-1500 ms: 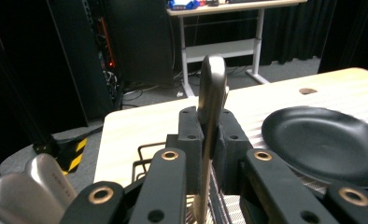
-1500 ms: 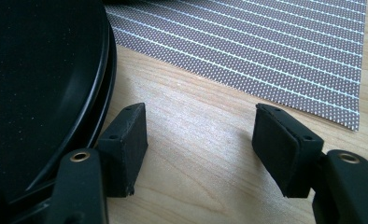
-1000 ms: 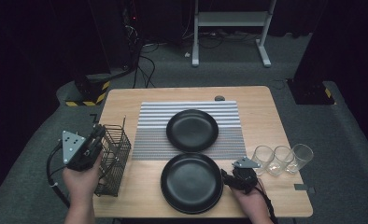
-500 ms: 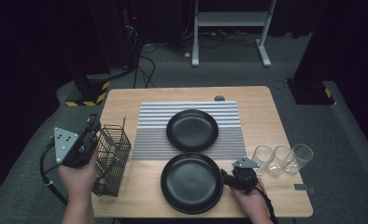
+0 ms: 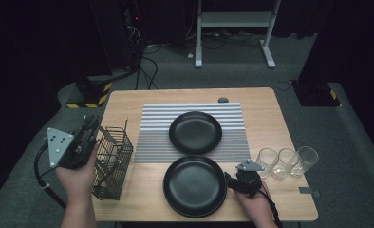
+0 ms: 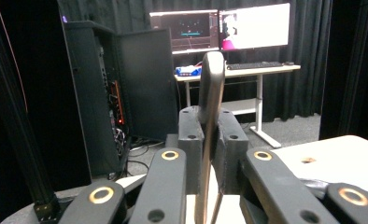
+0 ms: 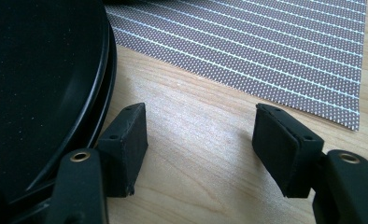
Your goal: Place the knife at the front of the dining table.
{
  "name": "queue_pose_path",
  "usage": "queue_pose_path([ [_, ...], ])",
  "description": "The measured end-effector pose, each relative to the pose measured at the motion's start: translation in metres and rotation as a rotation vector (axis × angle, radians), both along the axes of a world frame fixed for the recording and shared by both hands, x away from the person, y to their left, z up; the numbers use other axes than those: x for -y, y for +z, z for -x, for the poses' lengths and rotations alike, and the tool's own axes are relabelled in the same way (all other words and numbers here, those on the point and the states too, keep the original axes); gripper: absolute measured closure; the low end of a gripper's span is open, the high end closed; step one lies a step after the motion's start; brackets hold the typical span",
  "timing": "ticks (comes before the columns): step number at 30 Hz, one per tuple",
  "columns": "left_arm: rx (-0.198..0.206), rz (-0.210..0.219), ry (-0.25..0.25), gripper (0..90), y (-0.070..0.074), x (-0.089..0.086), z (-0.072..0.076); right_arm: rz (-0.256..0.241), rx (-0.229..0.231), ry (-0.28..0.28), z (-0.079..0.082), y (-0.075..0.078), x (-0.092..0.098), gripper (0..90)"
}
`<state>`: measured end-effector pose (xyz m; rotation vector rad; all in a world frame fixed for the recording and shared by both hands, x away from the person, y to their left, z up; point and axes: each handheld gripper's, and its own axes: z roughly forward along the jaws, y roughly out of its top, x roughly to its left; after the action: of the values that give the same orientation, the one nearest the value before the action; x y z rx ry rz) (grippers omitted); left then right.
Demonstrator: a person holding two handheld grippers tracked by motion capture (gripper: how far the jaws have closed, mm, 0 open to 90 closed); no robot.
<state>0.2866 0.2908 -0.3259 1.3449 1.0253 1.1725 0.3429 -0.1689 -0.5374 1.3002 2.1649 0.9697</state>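
Wooden table [image 5: 270, 118], striped placemat [image 5: 194, 110], near black plate [image 5: 194, 186], wire basket [image 5: 110, 161], three glasses [image 5: 285, 161]

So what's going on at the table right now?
The left tongs are shut on a piece of cutlery, held up beside the wire basket at the table's left edge. The right tongs sit open on the wood next to the near black plate. Three glasses stand to the right.

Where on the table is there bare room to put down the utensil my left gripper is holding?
Bare wood runs along the far edge behind the striped mat, and right of the mat, beyond the glasses. The near side is crowded: wire basket, near plate, right gripper. The left gripper grips the utensil.
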Motion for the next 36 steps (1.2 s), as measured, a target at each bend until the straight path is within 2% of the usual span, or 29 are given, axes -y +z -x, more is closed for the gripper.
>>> queue_pose_path([
  [13, 0.013, -0.001, -0.019, 82.9, 0.006, 0.006, 0.0, 0.0, 0.0, 0.0, 0.0, 0.0, 0.0, 35.6],
  [29, 0.048, 0.031, -0.051, 83.0, 0.016, 0.012, 0.002, 0.0, -0.001, -0.001, 0.0, 0.0, 0.0, 35.5],
  [36, 0.041, 0.045, -0.066, 83.0, 0.014, 0.016, -0.001, -0.001, -0.001, -0.001, 0.0, 0.0, 0.0, 35.5],
])
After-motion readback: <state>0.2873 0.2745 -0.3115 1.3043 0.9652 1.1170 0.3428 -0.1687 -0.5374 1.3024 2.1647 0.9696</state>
